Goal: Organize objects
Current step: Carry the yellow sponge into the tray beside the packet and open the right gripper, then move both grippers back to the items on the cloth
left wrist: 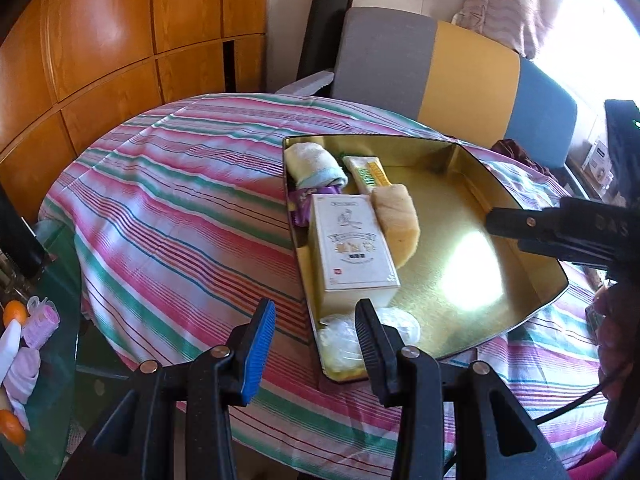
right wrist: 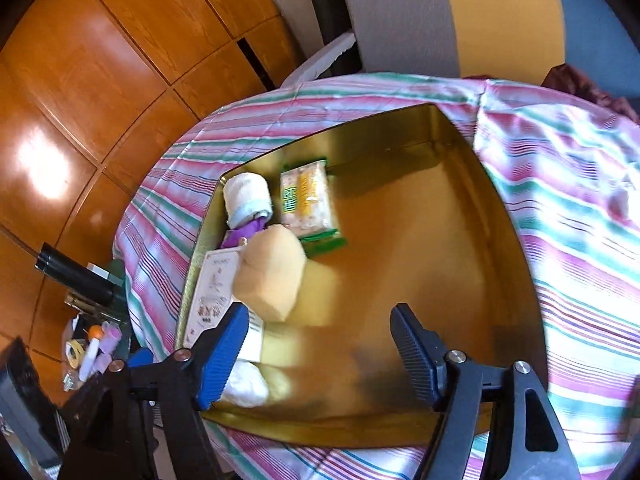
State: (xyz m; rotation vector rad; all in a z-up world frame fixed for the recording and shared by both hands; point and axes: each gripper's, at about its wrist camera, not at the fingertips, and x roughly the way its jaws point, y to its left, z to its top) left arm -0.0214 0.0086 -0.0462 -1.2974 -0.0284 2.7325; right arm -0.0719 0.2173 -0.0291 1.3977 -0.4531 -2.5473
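Two tongs, both empty, jaws standing apart.

Left wrist view: left tongs (left wrist: 316, 344) are hovering at the near corner of the gold tray (left wrist: 452, 152), one finger over the cloth (left wrist: 168, 208), the other over a clear bag (left wrist: 340, 340). Just ahead a white box (left wrist: 352, 244) is lying with a tan roll (left wrist: 396, 220) leaning against it; towel roll (left wrist: 312, 164) and snack pack (left wrist: 366, 172) are sitting farther ahead. Closing here is risking a snag on the tray rim or a crushed bag.

Right wrist view: right tongs (right wrist: 320, 352) are hanging above bare tray floor (right wrist: 420, 240), roll (right wrist: 272, 276) ahead-left. A sideways swing is likely tipping the roll off the box (right wrist: 214, 292). Loose bits (right wrist: 96, 348) far left are looking unsorted.
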